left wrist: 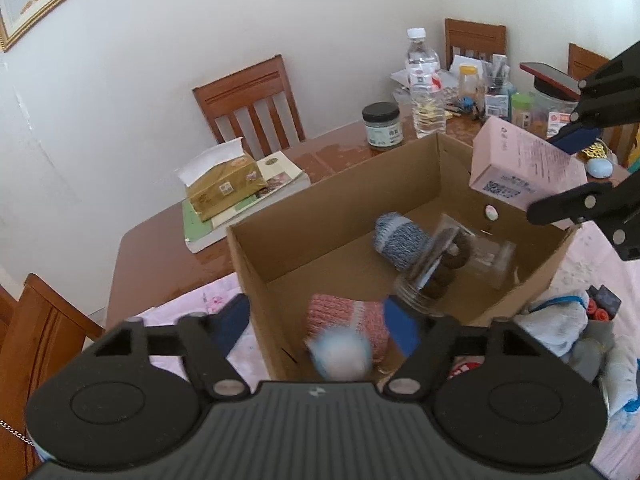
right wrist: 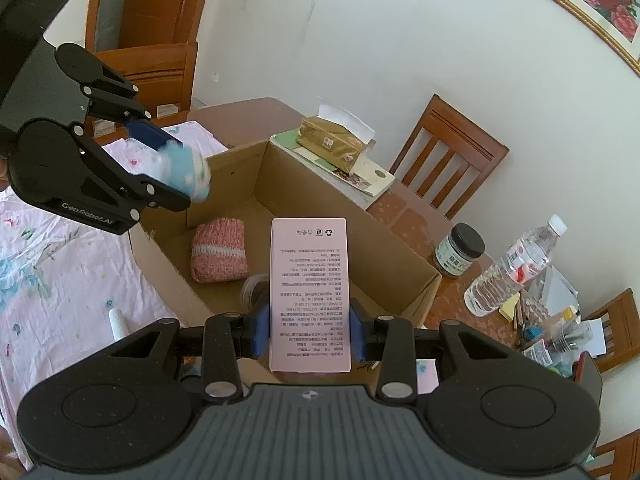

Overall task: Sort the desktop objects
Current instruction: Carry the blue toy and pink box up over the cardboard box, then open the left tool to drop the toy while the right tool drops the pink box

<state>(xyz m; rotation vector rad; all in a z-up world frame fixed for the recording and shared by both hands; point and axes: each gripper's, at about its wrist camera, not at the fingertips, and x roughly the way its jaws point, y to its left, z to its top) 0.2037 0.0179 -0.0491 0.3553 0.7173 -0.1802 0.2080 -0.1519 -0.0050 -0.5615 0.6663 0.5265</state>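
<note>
An open cardboard box (left wrist: 336, 200) stands on the table. In it lie a pink knit roll (left wrist: 344, 316), a blue-grey knit roll (left wrist: 400, 240) and a clear glass jar (left wrist: 440, 272) on its side. My left gripper (left wrist: 316, 324) hovers over the box's near corner, jaws wide apart. A blurred light-blue and white sock ball (left wrist: 340, 352) sits loose between them; no pad presses on it. My right gripper (right wrist: 310, 332) is shut on a pink printed carton (right wrist: 310, 292), held over the cardboard box (right wrist: 400, 256). In the right wrist view the left gripper (right wrist: 176, 168) is at the box's far-left rim.
A tissue pack (left wrist: 224, 188) lies on books beside the box. Behind it stand a dark-lidded jar (left wrist: 382, 126), a water bottle (left wrist: 424, 88) and desk clutter. A flowered pink cloth (right wrist: 60, 260) bears a white tube (right wrist: 118, 322); more socks (left wrist: 560, 320) lie right. Wooden chairs ring the table.
</note>
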